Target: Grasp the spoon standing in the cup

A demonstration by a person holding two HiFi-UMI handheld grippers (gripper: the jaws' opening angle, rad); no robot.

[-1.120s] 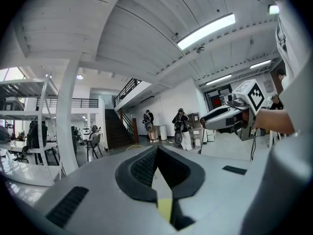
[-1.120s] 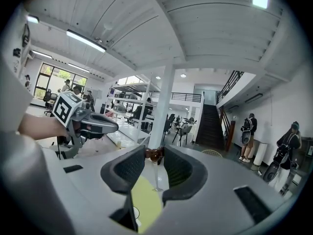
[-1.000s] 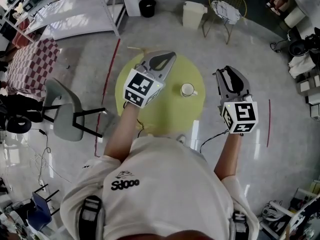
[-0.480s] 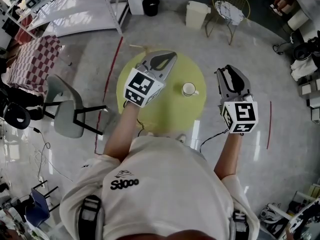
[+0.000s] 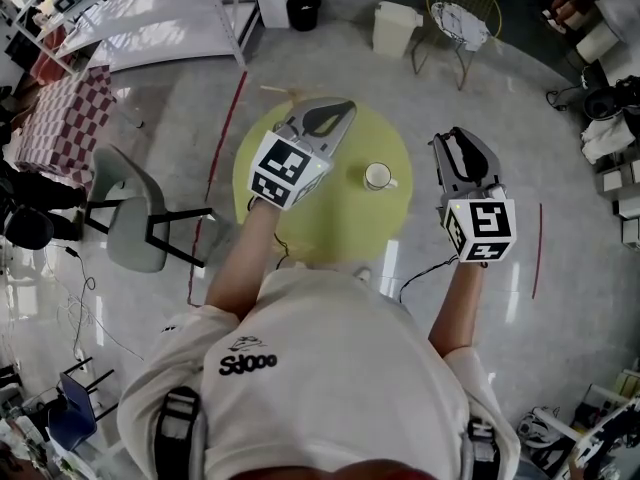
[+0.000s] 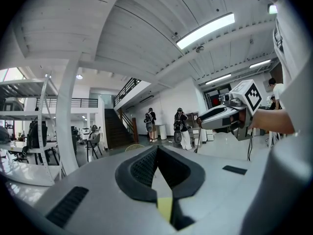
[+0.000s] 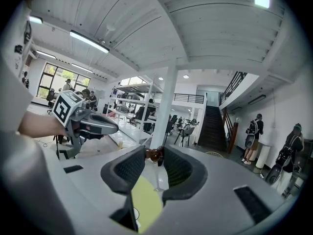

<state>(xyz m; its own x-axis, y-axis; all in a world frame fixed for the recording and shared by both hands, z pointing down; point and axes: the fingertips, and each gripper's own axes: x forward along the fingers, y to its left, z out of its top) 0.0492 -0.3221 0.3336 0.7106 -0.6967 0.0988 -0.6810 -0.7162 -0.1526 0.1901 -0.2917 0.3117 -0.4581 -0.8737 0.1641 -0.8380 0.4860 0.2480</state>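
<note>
Glossy grey floor [image 5: 160, 138], open hall; round yellow desk [image 5: 330, 228] mid-frame. L of cup: left gripper [image 5: 343, 109] over desk, fingers pressed together at tips, nothing in them. Cup [image 5: 377, 177] white, upright on desk, untouched; spoon too small to make out. R of cup, well apart, past desk edge: right gripper [image 5: 452, 140], fingers spread, no spoon betw.; brown blob at tips, unclear what. Step: approach. Next, prob.: bring right gripper over cup, straddle spoon handle, pinch.
</note>
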